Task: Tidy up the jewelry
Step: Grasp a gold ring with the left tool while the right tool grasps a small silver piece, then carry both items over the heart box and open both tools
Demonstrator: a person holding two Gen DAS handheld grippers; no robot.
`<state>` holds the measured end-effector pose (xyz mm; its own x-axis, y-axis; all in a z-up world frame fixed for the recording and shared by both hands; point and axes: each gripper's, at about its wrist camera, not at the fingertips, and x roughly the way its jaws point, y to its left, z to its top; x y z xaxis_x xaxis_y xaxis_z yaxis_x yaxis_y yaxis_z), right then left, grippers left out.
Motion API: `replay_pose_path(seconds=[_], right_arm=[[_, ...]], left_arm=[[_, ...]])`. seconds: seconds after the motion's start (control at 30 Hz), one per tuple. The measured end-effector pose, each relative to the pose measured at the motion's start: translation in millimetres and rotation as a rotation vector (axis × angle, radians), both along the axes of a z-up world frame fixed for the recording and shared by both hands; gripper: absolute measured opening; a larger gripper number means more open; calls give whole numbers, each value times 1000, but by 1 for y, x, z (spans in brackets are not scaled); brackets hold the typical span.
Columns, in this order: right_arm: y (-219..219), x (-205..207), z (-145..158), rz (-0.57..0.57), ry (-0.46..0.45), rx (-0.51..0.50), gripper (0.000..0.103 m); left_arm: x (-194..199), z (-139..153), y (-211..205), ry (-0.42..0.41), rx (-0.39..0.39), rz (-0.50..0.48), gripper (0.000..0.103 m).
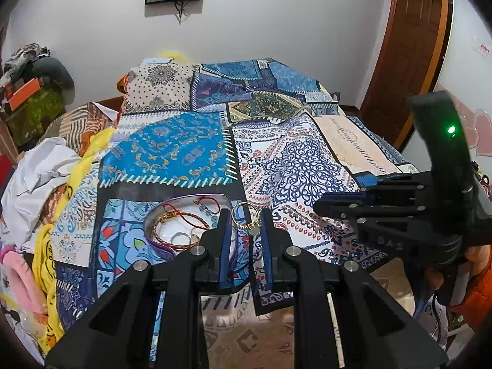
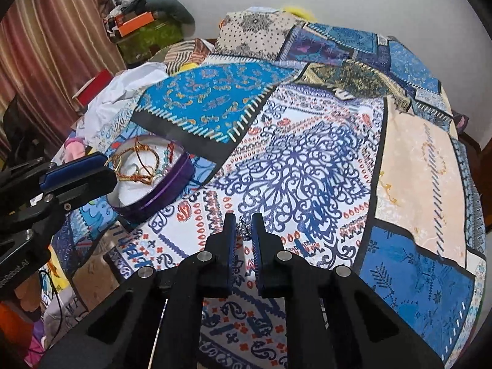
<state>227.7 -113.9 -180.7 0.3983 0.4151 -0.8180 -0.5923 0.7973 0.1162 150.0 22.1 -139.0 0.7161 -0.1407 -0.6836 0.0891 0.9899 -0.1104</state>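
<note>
A round purple tin [image 1: 166, 247] [image 2: 172, 184] lined in white holds several bracelets, red cords and rings. It sits on a patchwork cloth [image 1: 301, 166] [image 2: 307, 160]. My left gripper [image 1: 245, 215] hovers just right of the tin with its jaws partly apart; a gold bangle with a charm [image 1: 246, 215] hangs between the fingertips, and I cannot tell if they pinch it. In the right wrist view it [image 2: 77, 169] is at the tin's left rim. My right gripper [image 2: 244, 221] is nearly shut on a small silver crown charm [image 2: 244, 230]. It also shows in the left wrist view [image 1: 344, 203].
A heap of white, yellow and pink clothes [image 1: 40, 184] lies left of the tin. The cloth's front edge [image 1: 270, 299] hangs over a patterned floor. A wooden door [image 1: 409, 52] stands at the right, and a striped curtain [image 2: 46, 46] at the far left.
</note>
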Motion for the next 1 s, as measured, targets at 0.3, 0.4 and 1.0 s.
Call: replay_pose_path(seconds=[0.3,0.4,1.0], right_arm=[[11,-9,44,-6,-86,77,9],[20,-11,54,2,-120,86,9],[81,-13,41,118,-80,143,9]], left_arm=[[-12,16,20,-45,-6,40,17],[-15,19,30,-54,-2,55,17],[-9,-17,60,38,-59,68,17]])
